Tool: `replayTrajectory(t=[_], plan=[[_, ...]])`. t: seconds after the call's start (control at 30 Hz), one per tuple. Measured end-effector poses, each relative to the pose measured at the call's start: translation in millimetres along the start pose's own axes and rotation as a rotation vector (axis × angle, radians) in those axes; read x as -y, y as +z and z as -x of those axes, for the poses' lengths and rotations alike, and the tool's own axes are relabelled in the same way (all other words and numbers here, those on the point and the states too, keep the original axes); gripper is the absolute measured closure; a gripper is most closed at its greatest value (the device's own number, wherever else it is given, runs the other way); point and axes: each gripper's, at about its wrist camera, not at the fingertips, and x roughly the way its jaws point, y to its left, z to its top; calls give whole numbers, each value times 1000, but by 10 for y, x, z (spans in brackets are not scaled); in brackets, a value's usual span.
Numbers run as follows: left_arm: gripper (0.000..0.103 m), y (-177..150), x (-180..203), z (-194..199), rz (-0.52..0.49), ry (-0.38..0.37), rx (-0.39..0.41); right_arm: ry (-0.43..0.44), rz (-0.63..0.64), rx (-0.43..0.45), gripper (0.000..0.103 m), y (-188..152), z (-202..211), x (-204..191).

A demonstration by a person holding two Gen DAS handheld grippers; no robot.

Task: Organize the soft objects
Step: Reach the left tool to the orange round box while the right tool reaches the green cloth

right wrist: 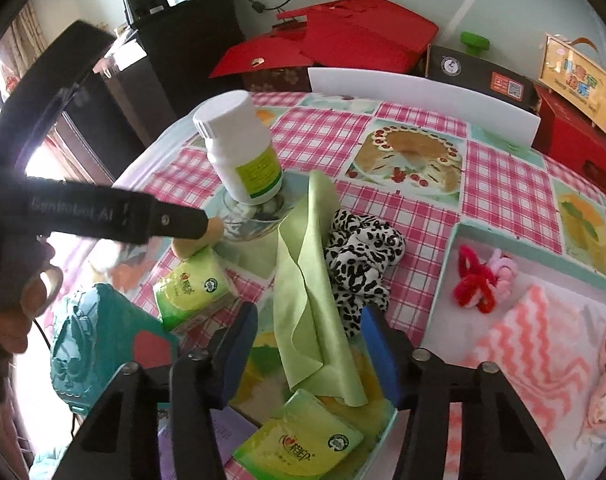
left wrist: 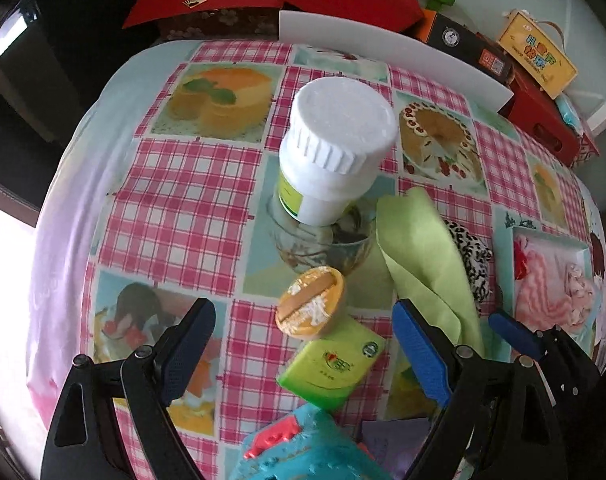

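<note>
A white plastic bottle with a ribbed cap stands at frame centre atop a clear glass bowl. Red cardboard boxes fill the upper background, behind a white board.

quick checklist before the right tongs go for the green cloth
1. Right tongs open: ok.
2. green cloth between the pads, not yet gripped: ok.
3. Cloth free of other things: not ok, its edge lies against the leopard scrunchie.
4. Left tongs open, holding nothing: ok.
5. tray has room beside the pink zigzag cloth: ok.
6. white bottle steady on the glass bowl near the cloth: cannot tell.
</note>
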Motion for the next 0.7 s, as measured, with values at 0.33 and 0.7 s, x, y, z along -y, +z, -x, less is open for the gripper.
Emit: replayTrajectory(t=[0.33,0.7], plan=[[13,131,-166,-221,-6,-29,-72,21,-2,-26,57,23,-136,-22],[30,208,-170,-465,-33,-86,-147,46,33,-33,68,33,-111,-124]])
